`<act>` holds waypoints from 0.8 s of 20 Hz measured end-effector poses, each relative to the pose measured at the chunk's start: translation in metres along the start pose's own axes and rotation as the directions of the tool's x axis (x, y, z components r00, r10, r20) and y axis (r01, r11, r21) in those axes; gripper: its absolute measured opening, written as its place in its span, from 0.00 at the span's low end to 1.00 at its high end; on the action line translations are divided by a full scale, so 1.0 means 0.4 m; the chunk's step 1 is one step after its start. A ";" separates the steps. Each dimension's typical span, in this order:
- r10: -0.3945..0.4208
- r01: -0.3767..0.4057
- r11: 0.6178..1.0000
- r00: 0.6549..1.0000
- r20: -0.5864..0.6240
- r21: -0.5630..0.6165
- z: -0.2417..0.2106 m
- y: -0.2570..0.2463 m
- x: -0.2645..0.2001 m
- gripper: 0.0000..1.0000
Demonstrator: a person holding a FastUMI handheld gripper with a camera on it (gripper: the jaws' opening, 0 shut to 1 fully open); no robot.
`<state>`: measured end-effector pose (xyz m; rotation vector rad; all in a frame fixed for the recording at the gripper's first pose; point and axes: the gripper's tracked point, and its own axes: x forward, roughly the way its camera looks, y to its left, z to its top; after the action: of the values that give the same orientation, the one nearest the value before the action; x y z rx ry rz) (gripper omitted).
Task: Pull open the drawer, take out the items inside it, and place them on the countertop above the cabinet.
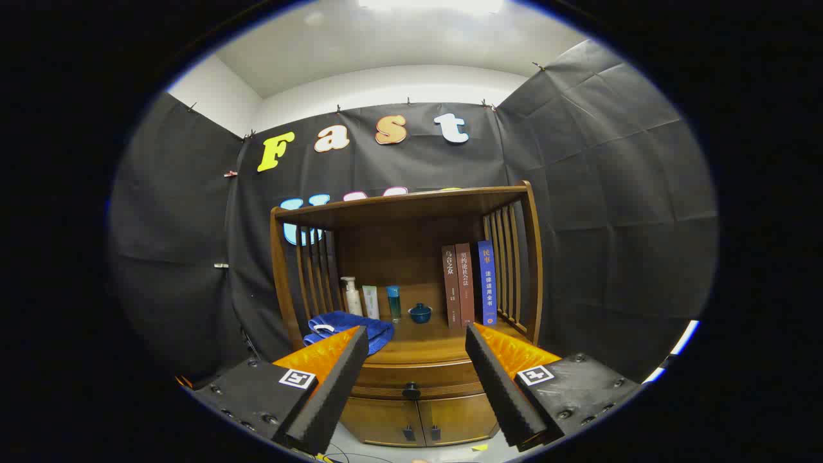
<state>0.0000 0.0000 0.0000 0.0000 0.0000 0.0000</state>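
Observation:
A wooden cabinet (411, 283) stands ahead against the black cloth wall. Its drawer (418, 378) is closed, with a dark round knob (411, 390) at the middle of its front. The countertop (431, 350) above the drawer carries a blue towel (347, 329), a pump bottle (351, 296), a pale tube (371, 302), a teal bottle (393, 303), a small blue lidded pot (420, 313) and three upright books (469, 283). My gripper (416, 341) is open, some way in front of the cabinet, with nothing between its fingers. The knob shows between and below the fingertips.
Two lower cabinet doors (418, 421) with dark handles sit under the drawer. Slatted wooden sides and a top shelf (405, 202) frame the countertop space. A pale floor (360, 450) lies below the cabinet.

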 end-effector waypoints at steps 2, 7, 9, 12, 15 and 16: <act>-0.004 0.004 1.000 1.000 -0.004 0.004 -0.006 -0.003 0.004 0.98; -0.020 0.020 1.000 1.000 0.003 0.003 -0.001 -0.010 0.008 0.98; -0.020 0.020 1.000 1.000 -0.002 -0.006 -0.005 -0.007 0.017 0.98; -0.017 0.017 1.000 1.000 -0.008 -0.021 -0.008 0.000 0.031 0.98; -0.008 0.008 1.000 1.000 -0.009 -0.025 -0.009 0.016 0.042 0.98; -0.007 0.007 1.000 1.000 -0.010 -0.029 -0.012 0.019 0.045 0.98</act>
<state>0.0182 0.0077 -0.0050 -0.0290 0.0105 -0.0073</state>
